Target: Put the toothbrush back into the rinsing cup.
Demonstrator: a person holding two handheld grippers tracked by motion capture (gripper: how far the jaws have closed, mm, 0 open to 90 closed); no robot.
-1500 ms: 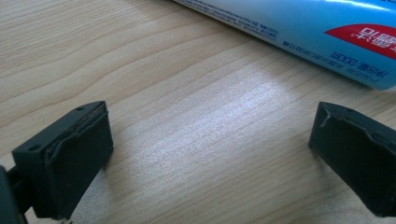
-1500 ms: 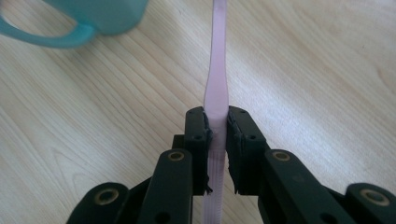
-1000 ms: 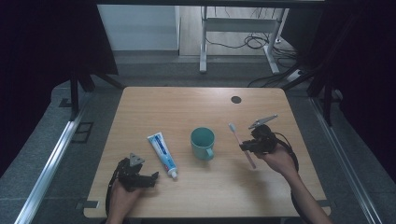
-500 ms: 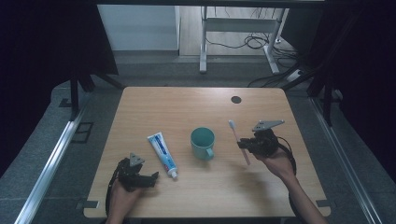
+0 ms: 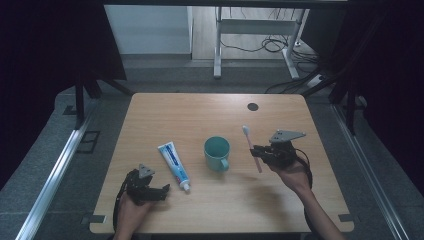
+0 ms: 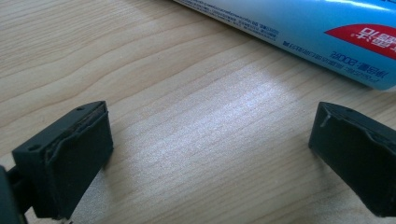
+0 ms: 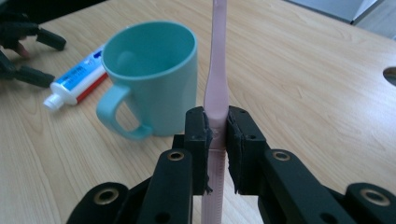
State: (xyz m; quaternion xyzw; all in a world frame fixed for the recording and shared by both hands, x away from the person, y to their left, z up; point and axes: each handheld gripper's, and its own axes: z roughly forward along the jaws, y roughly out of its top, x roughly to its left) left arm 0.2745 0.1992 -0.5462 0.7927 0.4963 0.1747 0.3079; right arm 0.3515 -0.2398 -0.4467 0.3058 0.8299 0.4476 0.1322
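Observation:
A pink toothbrush (image 5: 250, 147) (image 7: 217, 79) is clamped in my right gripper (image 5: 258, 152) (image 7: 217, 135), which is shut on its handle just right of the teal mug (image 5: 217, 152) (image 7: 152, 77). The brush head points away toward the table's far side. The mug stands upright mid-table with its handle toward the person. A blue and white toothpaste tube (image 5: 174, 163) (image 6: 299, 32) (image 7: 77, 81) lies left of the mug, cap toward the front edge. My left gripper (image 5: 165, 191) (image 6: 210, 154) rests open on the wood by the tube's cap end, nothing between its jaws.
The wooden table (image 5: 200, 120) has a dark cable hole (image 5: 252, 106) at its back right. Cables trail from both grippers toward the front edge. Metal rails and a desk frame stand on the floor beyond the table.
My right gripper has lifted slightly and shifted left toward the mug with the toothbrush in it. The left gripper has stayed put.

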